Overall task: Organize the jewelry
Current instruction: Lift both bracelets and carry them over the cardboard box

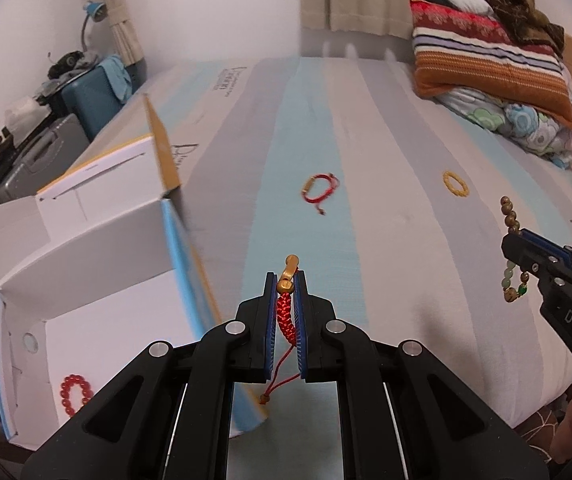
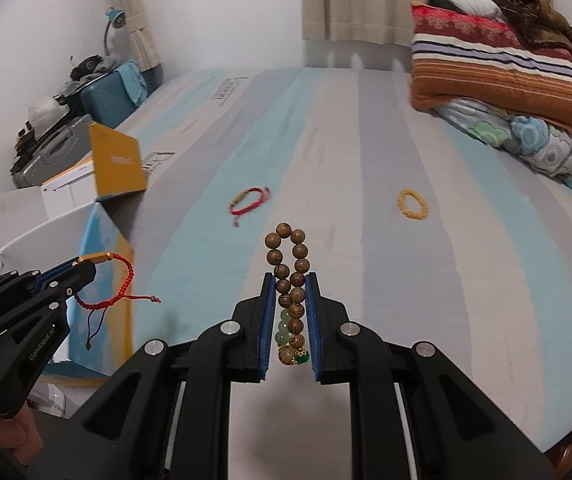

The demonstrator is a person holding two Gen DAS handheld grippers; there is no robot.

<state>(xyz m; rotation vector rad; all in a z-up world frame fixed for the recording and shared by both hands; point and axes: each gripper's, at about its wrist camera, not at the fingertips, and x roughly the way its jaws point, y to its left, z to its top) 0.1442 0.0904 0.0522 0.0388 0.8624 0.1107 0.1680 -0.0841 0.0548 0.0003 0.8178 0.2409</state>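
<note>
My left gripper (image 1: 286,280) is shut on a red braided cord bracelet (image 1: 286,316) with a gold tube bead, held above the bed beside an open white box (image 1: 86,264). From the right wrist view the same bracelet (image 2: 104,280) dangles off the left gripper (image 2: 86,266). A red bead bracelet (image 1: 76,394) lies inside the box. My right gripper (image 2: 291,280) is shut on a brown wooden bead bracelet (image 2: 291,280) with pale green beads. It also shows at the right edge of the left wrist view, right gripper (image 1: 520,240). On the sheet lie another red cord bracelet (image 1: 320,189) and a yellow bead bracelet (image 1: 455,184).
The striped bed sheet (image 2: 366,160) stretches ahead. Folded blankets and a striped pillow (image 2: 498,72) are piled at the far right. Suitcases and clutter (image 1: 46,128) stand against the wall at the left, behind the box's yellow flap (image 2: 116,164).
</note>
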